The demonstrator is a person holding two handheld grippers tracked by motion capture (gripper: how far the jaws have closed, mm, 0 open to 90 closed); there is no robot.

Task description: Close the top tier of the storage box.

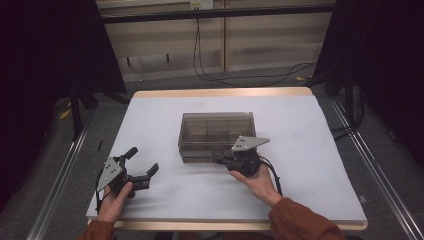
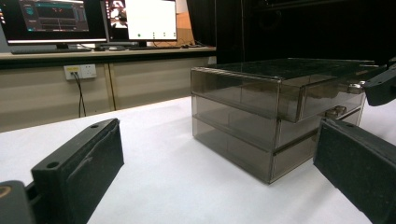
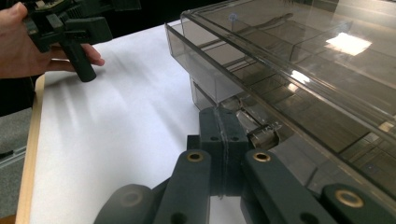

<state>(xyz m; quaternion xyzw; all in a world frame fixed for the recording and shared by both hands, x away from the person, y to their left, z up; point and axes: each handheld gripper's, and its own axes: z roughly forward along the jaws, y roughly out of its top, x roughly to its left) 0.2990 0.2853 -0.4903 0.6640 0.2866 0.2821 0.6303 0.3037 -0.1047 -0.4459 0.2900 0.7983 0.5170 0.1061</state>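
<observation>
A smoky clear drawer box [image 1: 216, 131] [image 2: 261, 107] [image 3: 303, 70] stands mid-table on the white cover. Its top drawer sticks out slightly at the front. My right gripper [image 1: 220, 159] [image 3: 224, 116] lies low against that front with its jaws pressed together. A small metal drawer handle [image 3: 261, 134] [image 2: 356, 87] sits just beside the tips, and I cannot tell whether they pinch it. My left gripper [image 1: 142, 160] [image 2: 219, 140] rests at the front left, well apart from the box. It is open, with nothing between its fingers.
The white table cover [image 1: 300, 175] has free room all around the box. A wooden table edge [image 1: 220, 92] runs along the far side. Cables and dark stands lie on the floor beyond. In the left gripper view, monitors [image 2: 88, 21] stand on a desk behind.
</observation>
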